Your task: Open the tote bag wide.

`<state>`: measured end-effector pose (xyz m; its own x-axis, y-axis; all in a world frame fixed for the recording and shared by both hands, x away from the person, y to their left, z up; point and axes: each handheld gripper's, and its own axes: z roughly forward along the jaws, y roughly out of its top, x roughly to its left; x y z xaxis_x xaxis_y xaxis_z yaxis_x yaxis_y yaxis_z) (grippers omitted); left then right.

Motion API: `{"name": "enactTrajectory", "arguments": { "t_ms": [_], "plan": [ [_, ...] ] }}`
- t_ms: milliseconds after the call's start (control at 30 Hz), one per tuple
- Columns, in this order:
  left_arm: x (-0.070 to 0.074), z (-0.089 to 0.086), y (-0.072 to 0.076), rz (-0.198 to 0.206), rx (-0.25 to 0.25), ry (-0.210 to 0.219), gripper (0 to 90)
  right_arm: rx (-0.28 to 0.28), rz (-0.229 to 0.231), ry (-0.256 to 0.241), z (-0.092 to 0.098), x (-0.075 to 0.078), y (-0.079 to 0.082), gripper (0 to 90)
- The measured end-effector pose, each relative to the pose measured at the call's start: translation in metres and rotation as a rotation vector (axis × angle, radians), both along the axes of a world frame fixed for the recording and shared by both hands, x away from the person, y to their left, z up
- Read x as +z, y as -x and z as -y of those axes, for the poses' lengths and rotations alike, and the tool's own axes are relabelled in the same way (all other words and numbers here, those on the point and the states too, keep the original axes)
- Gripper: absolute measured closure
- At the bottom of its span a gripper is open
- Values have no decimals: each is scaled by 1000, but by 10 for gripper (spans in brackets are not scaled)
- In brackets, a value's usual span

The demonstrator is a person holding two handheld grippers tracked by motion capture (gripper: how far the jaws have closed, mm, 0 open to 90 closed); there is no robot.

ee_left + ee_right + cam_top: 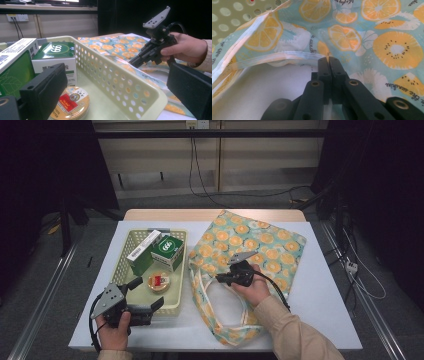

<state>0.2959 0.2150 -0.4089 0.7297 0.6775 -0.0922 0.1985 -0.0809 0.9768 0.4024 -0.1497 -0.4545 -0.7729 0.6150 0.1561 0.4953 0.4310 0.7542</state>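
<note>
A tote bag [260, 245] printed with orange and kiwi slices lies flat on the right of the table. My right gripper [220, 280] rests on its near part, shut on the bag's white hem [294, 56] at the mouth. The left gripper view shows the right gripper [132, 64] pointing down onto the bag [112, 46]. My left gripper [146, 293] is open at the near right corner of a pale perforated basket [120, 265], one jaw inside the wall and one outside. The basket [120, 75] holds a round tin [71, 102] and two green-and-white boxes [57, 53].
The white handles [220, 292] of the bag loop toward the table's near edge. A long box [144, 251] and a squarer box [167, 251] fill the basket's far half, with the tin [159, 282] in front of them. A white mat [320, 295] covers the table.
</note>
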Motion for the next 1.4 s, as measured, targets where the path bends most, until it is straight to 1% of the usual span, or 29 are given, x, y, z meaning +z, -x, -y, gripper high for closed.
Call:
{"name": "enactTrajectory", "arguments": {
  "t_ms": [133,200,300,433,467,500,533,600,633,700,767,833,933,1000,1067,1100,1167,1200,1233,1300,1400],
  "plan": [
    [-1,0,0,-4,2,7,26,4,-1,6,-1,-1,-1,895],
    [-1,-1,-1,0,-2,-2,26,-6,-6,6,-2,-2,-2,895],
    [-1,0,0,-3,-1,3,25,-13,-6,4,-3,-2,-5,895],
    [-1,1,0,-6,-5,1,25,-8,-6,12,-5,-2,-6,891],
    [-1,1,0,-10,-2,4,26,-7,-9,13,-5,-1,-6,876],
    [-1,1,0,-9,-3,2,26,-3,-9,14,-5,-1,-6,839],
    [-1,0,0,-3,-5,-4,25,-8,-5,19,-5,-1,-6,776],
    [-1,0,0,-2,-4,2,26,-10,5,36,-4,1,-5,667],
    [-1,0,0,-2,-2,3,26,-15,9,36,-3,3,-4,629],
    [-1,0,0,-3,-3,2,26,-19,-2,23,0,7,-2,524],
    [-1,0,1,-6,-2,6,26,-12,11,31,2,13,2,476],
    [-1,0,1,-6,-3,9,26,-9,17,20,7,20,8,414],
    [0,0,1,-3,-2,6,26,0,32,7,14,26,15,365],
    [0,-1,2,-5,1,7,26,2,27,0,18,29,20,347],
    [0,-1,2,-4,-1,3,26,13,34,0,22,31,26,331],
    [0,-1,2,-4,0,4,26,26,35,-4,23,31,30,331],
    [0,-1,1,-5,1,8,25,31,38,-14,25,30,37,317],
    [-1,-1,1,-6,1,6,26,32,33,-17,26,30,40,315],
    [-1,-1,1,-6,1,4,25,30,27,-31,27,28,43,315],
    [-1,-1,1,-5,0,8,25,39,11,-26,28,27,46,312],
    [0,-1,2,-4,-1,8,26,51,13,-28,28,27,52,312]
  ]
}}
